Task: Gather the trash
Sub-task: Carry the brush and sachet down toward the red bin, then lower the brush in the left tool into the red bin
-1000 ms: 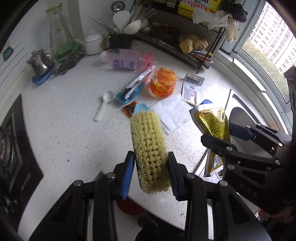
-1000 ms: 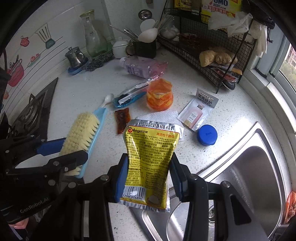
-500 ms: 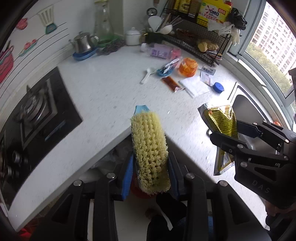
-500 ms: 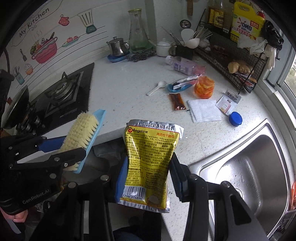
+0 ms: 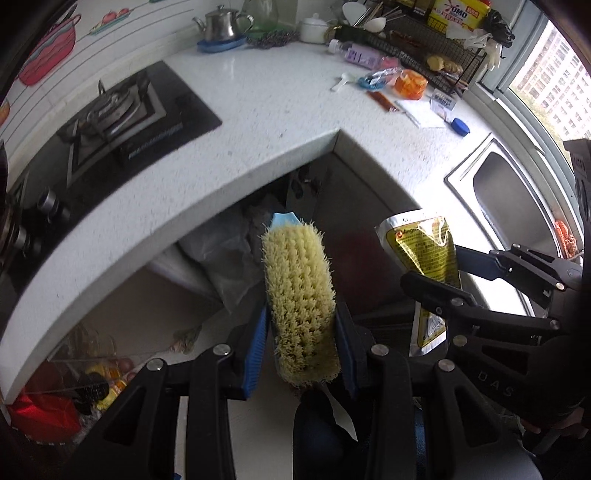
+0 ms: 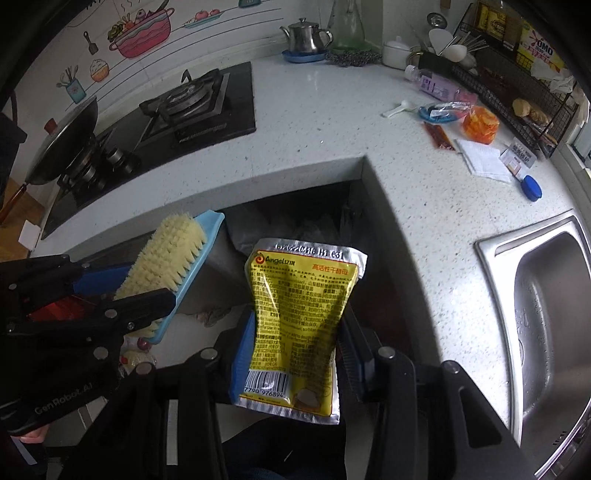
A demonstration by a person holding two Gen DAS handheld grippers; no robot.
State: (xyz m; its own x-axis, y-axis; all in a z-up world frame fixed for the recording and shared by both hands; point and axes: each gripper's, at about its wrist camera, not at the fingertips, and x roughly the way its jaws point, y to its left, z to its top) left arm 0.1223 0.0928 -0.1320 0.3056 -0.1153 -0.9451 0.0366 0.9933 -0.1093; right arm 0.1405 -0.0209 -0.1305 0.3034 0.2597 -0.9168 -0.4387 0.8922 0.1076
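My left gripper (image 5: 300,347) is shut on a yellow-bristled brush (image 5: 299,295) with a light-blue back; the brush (image 6: 170,266) also shows at the left of the right wrist view. My right gripper (image 6: 295,350) is shut on a yellow and silver foil pouch (image 6: 299,314), which appears beside the brush as the pouch (image 5: 424,258). Both hang off the counter's inner corner, above a grey plastic bag (image 5: 221,251) in the recess below. Back on the white counter (image 6: 332,122) lie an orange wrapper (image 6: 480,123), a red sachet (image 6: 439,136), a white napkin (image 6: 484,160) and a blue cap (image 6: 532,187).
A black gas stove (image 6: 199,107) fills the counter's left side and a steel sink (image 6: 546,314) its right. A wire rack (image 6: 517,92) and a kettle (image 6: 306,35) stand at the back. Red and yellow items (image 5: 55,406) sit on the floor under the counter.
Both grippers have drawn back from the counter and past its inner corner, a little lower, each keeping its load. The counter items now look small and far away.
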